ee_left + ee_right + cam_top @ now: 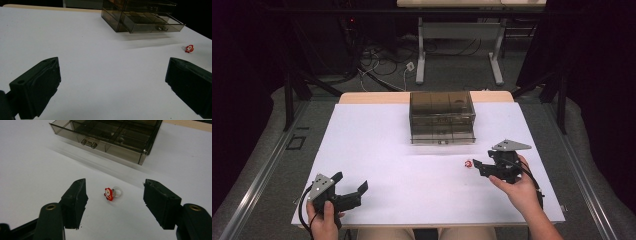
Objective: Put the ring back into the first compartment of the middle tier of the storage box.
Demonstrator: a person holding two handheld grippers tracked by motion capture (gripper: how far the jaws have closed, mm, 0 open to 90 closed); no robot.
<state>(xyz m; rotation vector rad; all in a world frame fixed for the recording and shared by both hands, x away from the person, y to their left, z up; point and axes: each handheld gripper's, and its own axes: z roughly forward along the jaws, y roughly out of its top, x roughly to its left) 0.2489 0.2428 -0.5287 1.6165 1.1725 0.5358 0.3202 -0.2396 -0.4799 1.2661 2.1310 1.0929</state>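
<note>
A small red and white ring (468,163) lies on the white table (377,145), right of centre. My right gripper (476,165) is open just to its right, and the ring (111,193) sits on the table a little ahead of the gap between the jaws. A smoky transparent drawer box (442,116) stands at the back middle, its bottom drawer (100,137) pulled out. My left gripper (350,182) is open near the front left, holding nothing; from it the ring (189,48) shows far right and the open drawer (152,23) beyond.
The white sheet covers a wooden tabletop (372,97). Behind the table are cables on the floor (377,62) and a white table frame (457,45). Dark curtains flank both sides.
</note>
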